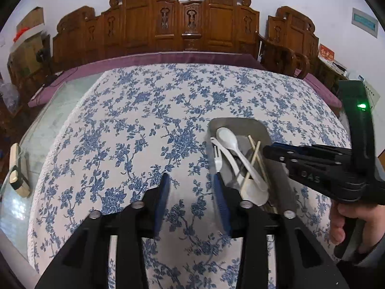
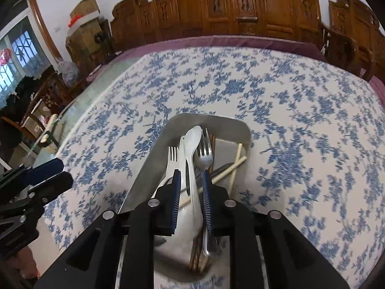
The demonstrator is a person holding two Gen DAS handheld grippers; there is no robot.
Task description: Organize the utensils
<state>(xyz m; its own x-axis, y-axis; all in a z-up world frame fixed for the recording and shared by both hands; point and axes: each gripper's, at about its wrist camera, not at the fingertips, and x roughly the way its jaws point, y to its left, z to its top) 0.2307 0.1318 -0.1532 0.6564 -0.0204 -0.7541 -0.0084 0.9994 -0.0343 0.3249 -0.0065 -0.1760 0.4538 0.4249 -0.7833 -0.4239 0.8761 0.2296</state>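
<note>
Left wrist view looks forward along its gripper (image 1: 191, 187), low over the bench (image 1: 144, 120), toward the carved wooden seat (image 1: 182, 24). Right wrist view faces the same way, close above the metal tray (image 2: 149, 163). Both share tray (image 1: 264, 130), cloth and seat (image 2: 240, 4).

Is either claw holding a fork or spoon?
No. The left claw is open over the cloth; the right claw hangs open above the utensils in the tray.

One metal tray (image 2: 149, 168), two white spoons (image 2: 192, 139), two forks (image 2: 204, 154), two pale chopsticks (image 2: 237, 159)
</note>
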